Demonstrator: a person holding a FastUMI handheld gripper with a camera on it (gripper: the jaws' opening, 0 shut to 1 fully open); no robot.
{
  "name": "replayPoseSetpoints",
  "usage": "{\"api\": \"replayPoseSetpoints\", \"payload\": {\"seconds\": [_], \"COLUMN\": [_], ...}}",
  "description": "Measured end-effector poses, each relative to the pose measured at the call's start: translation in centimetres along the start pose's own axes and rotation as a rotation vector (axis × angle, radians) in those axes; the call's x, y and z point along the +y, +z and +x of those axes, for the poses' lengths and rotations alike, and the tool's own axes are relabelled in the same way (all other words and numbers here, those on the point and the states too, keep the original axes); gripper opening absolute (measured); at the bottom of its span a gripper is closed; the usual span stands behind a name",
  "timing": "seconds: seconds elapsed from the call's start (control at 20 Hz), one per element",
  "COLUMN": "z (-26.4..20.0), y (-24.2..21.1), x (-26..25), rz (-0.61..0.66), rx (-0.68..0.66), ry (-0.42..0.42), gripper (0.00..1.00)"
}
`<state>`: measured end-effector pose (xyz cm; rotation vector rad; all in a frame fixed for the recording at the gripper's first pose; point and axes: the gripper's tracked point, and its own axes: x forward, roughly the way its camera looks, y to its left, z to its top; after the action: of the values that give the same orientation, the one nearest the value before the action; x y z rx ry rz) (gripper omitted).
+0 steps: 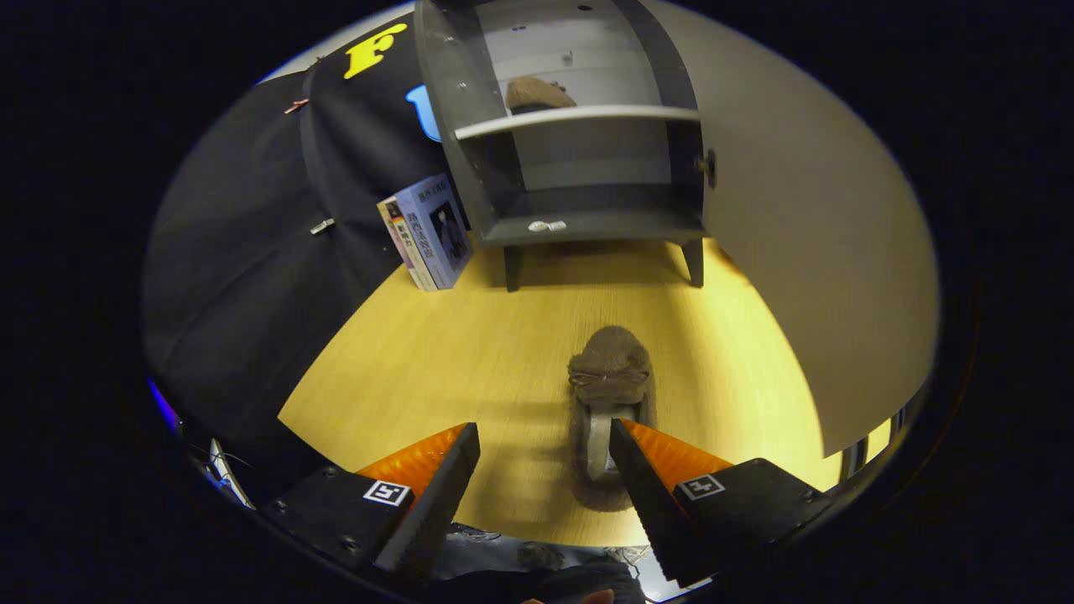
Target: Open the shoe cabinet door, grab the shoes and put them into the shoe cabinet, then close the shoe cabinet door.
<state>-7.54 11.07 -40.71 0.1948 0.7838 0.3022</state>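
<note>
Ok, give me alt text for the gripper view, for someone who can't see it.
The open claw hovers over a brown slipper on the wooden floor, the slipper by one finger. Beyond stands the shoe cabinet, door open, another slipper on its upper shelf.

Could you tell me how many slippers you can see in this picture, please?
2. One slipper lies on the wooden floor, between the open jaws of the gripper, close to one of them. Another sits on the cabinet's upper shelf. More could be hidden.

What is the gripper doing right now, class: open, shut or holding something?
Gripper: open, holding nothing; the fuzzy brown slipper lies on the floor by its right finger.
</note>
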Motion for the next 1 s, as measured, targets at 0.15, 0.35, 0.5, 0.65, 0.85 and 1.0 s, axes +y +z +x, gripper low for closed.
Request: {"api": "replayPoseSetpoints", "payload": {"seconds": [0.15, 0.35, 0.5, 0.65, 0.85, 1.0], "z": [5.0, 10.4, 12.7, 12.6, 9.7, 5.2], "y": [-1.4, -1.1, 0.4, 1.3, 4.9, 10.5], "x": [-1.0, -2.5, -3.6, -4.1, -3.9, -2.9], "rz": [0.029, 0.048, 0.032, 0.053, 0.021, 0.039], "rx": [0.022, -0.038, -0.124, -0.171, -0.217, -0.237], "ry": [-0.034, -0.112, -0.161, -0.178, -0.170, -0.160], "gripper": [0.99, 0.82, 0.57, 0.13, 0.13, 0.14]}}
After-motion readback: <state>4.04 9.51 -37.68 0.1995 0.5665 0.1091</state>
